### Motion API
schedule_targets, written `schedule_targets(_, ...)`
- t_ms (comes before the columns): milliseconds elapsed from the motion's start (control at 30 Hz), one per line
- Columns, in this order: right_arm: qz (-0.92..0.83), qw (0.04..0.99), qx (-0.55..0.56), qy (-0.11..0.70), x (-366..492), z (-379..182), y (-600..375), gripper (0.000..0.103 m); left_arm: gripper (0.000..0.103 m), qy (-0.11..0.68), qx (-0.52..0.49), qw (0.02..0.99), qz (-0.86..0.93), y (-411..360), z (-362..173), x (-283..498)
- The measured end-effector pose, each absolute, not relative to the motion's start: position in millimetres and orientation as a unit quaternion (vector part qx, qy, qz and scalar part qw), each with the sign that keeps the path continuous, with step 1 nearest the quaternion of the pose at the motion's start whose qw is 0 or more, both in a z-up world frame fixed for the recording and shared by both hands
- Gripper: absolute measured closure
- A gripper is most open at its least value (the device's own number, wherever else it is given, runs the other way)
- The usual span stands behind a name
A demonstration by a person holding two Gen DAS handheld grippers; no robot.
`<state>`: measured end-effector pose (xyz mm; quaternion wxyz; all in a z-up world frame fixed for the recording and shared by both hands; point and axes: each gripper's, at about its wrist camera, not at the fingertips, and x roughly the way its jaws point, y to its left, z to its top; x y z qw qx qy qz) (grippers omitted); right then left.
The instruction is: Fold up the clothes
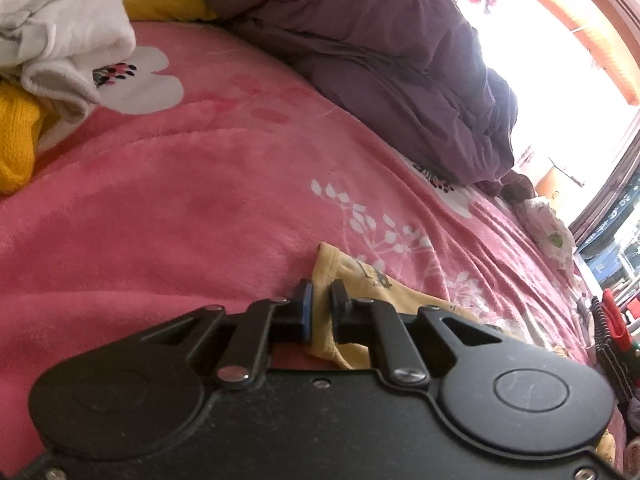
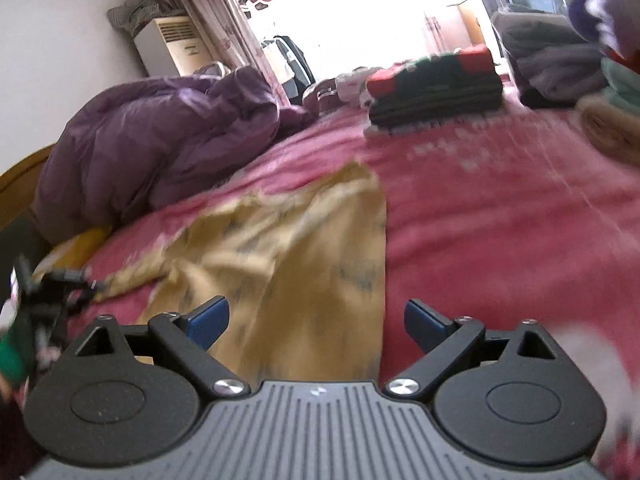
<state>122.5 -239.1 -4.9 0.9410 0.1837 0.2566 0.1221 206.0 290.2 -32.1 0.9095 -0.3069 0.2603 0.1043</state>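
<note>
A mustard-yellow printed garment (image 2: 288, 240) lies spread and wrinkled on the pink floral blanket (image 2: 500, 220). In the left wrist view my left gripper (image 1: 320, 292) is shut on a bunched edge of that yellow garment (image 1: 360, 276), with cloth pinched between its pads. My right gripper (image 2: 316, 312) is open above the near part of the garment, and its blue pads (image 2: 210, 320) touch nothing. The right wrist view is blurred. At its left edge the garment's far corner runs to a dark blurred shape, likely my left gripper (image 2: 86, 282).
A purple duvet (image 2: 160, 132) is heaped along the bed's far side. A white garment (image 1: 60, 32) and a yellow knit (image 1: 16, 144) lie at the left. A folded dark-and-red stack (image 2: 436, 88) and a grey pile (image 2: 556, 68) sit further along the bed.
</note>
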Motion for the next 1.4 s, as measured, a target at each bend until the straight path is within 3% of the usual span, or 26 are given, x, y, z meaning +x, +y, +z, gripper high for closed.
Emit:
schedule_targets(200, 0.120, 0.944, 0.150, 0.270, 233, 13, -244, 0.009, 0.095, 0.266, -0.302, 0.912, 0.083, 293, -32, 209)
schedule_targets(367, 0.099, 0.933, 0.140, 0.316, 297, -4, -253, 0.027, 0.100, 0.258, -0.261, 0.927, 0.071, 290, -24, 207)
schedule_targets(433, 0.107, 0.925, 0.162, 0.326, 310, -15, -258, 0.062, 0.101, 0.253, -0.244, 0.934, 0.072, 289, -20, 205)
schedule_targets(533, 0.124, 0.922, 0.176, 0.323, 317, -19, -257, 0.094, 0.101, 0.240, -0.229, 0.940, 0.075, 293, -15, 200)
schedule_targets(767, 0.152, 0.933, 0.138, 0.294, 333, 7, -232, 0.096, 0.101, 0.213, -0.216, 0.948, 0.101, 315, -8, 176)
schedule_targets(933, 0.154, 0.930, 0.092, 0.320, 352, 13, -206, 0.094, 0.100, 0.247, -0.207, 0.940, 0.115, 322, -15, 174)
schedule_targets(1000, 0.134, 0.929, 0.064, 0.339, 357, 11, -198, 0.087, 0.092, 0.274, -0.197, 0.935, 0.110, 318, -19, 180)
schedule_targets(1067, 0.131, 0.931, 0.073, 0.333, 349, 16, -203, 0.081, 0.059, 0.271, -0.187, 0.936, 0.120, 315, -16, 180)
schedule_targets(1100, 0.133, 0.932, 0.087, 0.326, 341, 20, -210, 0.067, 0.051, 0.266, -0.184, 0.938, 0.122, 313, -14, 179)
schedule_targets(1133, 0.132, 0.933, 0.099, 0.319, 330, 24, -217, 0.054, 0.049, 0.261, -0.182, 0.940, 0.125, 312, -11, 178)
schedule_targets(1167, 0.131, 0.935, 0.111, 0.311, 320, 29, -224, 0.051, 0.049, 0.255, -0.179, 0.942, 0.127, 310, -9, 178)
schedule_targets(1400, 0.109, 0.920, 0.224, 0.304, 205, 20, -270, 0.050, 0.045, 0.221, -0.102, 0.965, 0.102, 258, 11, 174)
